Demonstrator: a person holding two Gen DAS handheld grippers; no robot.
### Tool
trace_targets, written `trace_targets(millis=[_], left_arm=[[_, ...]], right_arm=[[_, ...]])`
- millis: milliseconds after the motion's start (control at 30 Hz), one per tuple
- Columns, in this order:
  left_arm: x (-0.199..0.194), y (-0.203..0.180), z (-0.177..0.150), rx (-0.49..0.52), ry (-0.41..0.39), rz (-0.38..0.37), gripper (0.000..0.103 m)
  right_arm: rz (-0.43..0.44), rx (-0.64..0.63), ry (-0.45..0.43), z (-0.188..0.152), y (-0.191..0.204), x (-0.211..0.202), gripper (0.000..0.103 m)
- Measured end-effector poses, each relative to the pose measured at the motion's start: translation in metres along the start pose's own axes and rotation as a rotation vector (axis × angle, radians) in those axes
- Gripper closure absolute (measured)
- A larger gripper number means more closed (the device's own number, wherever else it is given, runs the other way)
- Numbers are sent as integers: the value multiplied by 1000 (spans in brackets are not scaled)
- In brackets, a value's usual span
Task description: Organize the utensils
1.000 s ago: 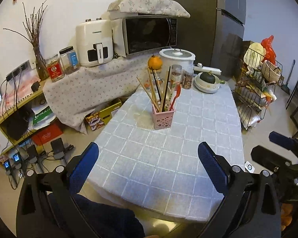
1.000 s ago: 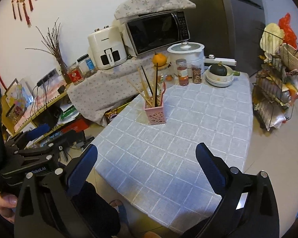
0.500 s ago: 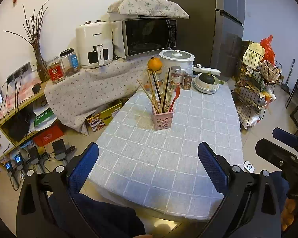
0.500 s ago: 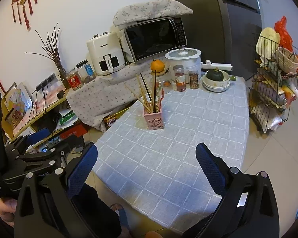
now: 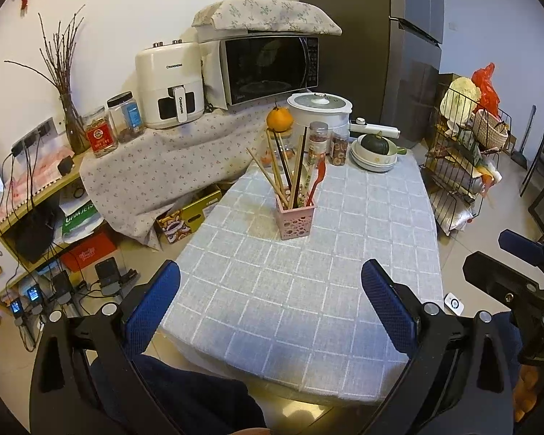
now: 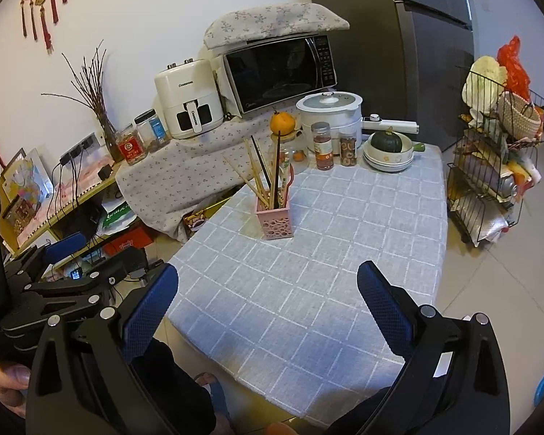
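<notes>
A pink perforated holder (image 5: 296, 219) (image 6: 275, 222) stands upright near the middle of the grey checked table (image 5: 308, 290) (image 6: 308, 282). Several chopsticks (image 5: 272, 177) (image 6: 252, 177) and a red spatula (image 5: 316, 183) stick out of it. My left gripper (image 5: 270, 293) hangs open over the table's near edge, well short of the holder, with nothing between its blue pads. My right gripper (image 6: 266, 295) is likewise open and empty, held back from the near edge. Each gripper shows at the side of the other's view.
At the table's far end stand an orange (image 5: 279, 119), two spice jars (image 5: 318, 143), a white cooker (image 5: 319, 114) and stacked bowls with a green squash (image 5: 375, 148). Left is a cloth-covered shelf with air fryer (image 5: 170, 87) and microwave (image 5: 268, 67). A wire rack (image 5: 464, 166) stands right.
Both grippers have drawn back and up a little from the table, so the holder looks smaller and farther. Both stay open and empty.
</notes>
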State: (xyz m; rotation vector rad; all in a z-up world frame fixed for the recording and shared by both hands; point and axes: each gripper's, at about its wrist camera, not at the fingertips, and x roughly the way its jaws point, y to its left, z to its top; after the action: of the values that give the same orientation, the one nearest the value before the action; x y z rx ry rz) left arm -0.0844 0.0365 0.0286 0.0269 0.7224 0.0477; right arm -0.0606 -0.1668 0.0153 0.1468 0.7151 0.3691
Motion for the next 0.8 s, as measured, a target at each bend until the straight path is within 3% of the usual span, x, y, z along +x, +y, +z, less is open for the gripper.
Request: trace_targets(millis=[800], left_arm=[[5,-4,0,3,9,-28,7]], right_arm=[[-9,10,-4,-2,-4,1,7]])
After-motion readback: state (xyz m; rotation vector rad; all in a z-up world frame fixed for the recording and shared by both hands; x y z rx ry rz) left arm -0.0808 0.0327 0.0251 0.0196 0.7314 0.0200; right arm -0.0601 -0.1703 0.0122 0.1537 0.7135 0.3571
